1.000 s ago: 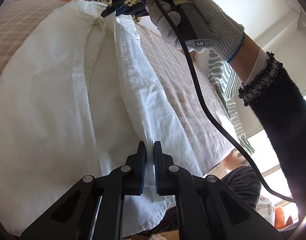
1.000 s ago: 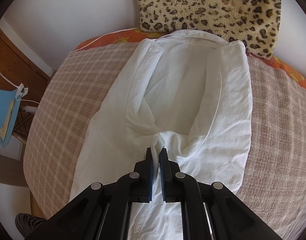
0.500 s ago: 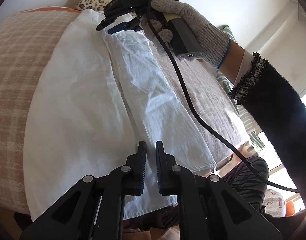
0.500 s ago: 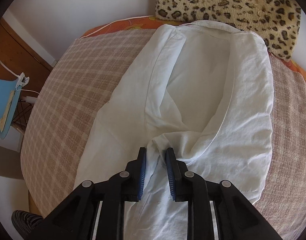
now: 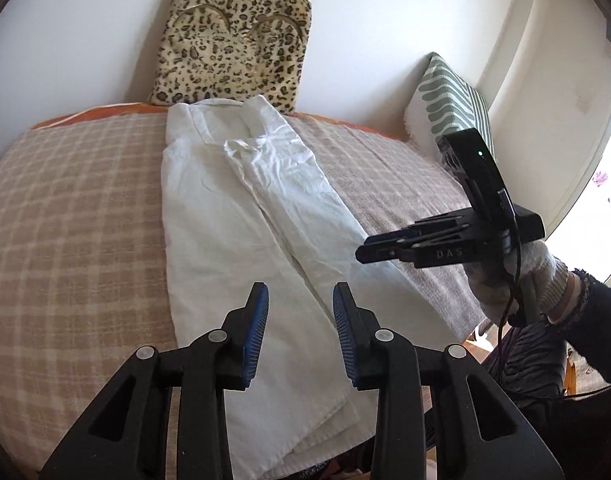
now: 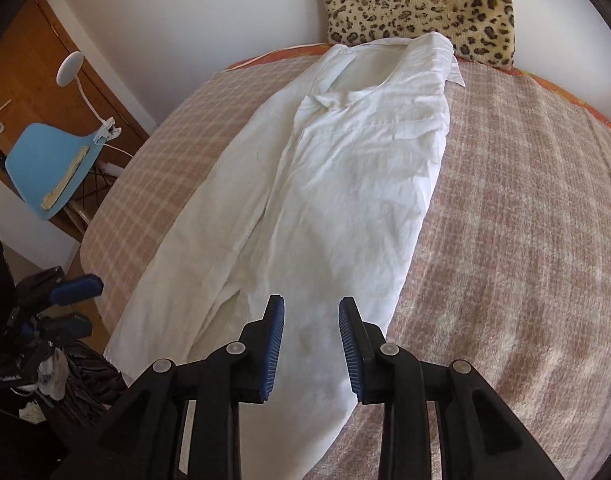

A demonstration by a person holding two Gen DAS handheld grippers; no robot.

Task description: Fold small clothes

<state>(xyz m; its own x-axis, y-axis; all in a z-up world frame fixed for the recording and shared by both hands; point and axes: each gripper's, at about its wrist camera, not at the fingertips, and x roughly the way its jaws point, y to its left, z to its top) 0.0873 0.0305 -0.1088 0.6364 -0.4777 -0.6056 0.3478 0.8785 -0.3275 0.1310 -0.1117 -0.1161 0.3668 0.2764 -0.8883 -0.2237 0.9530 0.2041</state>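
Note:
A white shirt (image 5: 241, 216) lies lengthwise on the checked bed cover (image 5: 73, 216), its right side folded over the middle, collar toward the wall. It also shows in the right wrist view (image 6: 337, 184). My left gripper (image 5: 300, 296) is open and empty above the shirt's near hem. My right gripper (image 6: 311, 312) is open and empty above the shirt's lower part. The right gripper also shows in the left wrist view (image 5: 385, 250), held by a gloved hand above the shirt's right edge. The left gripper shows at the left edge of the right wrist view (image 6: 71, 300).
A leopard-print cushion (image 5: 233, 44) leans on the wall behind the collar. A green striped cushion (image 5: 449, 100) stands at the bed's far right. A blue chair (image 6: 49, 164) with a clip lamp stands left of the bed. Dark clutter lies below the bed's near left edge.
Both grippers have let go of the shirt, opened and pulled back toward the near hem. The shirt's right side now lies folded flat over the middle.

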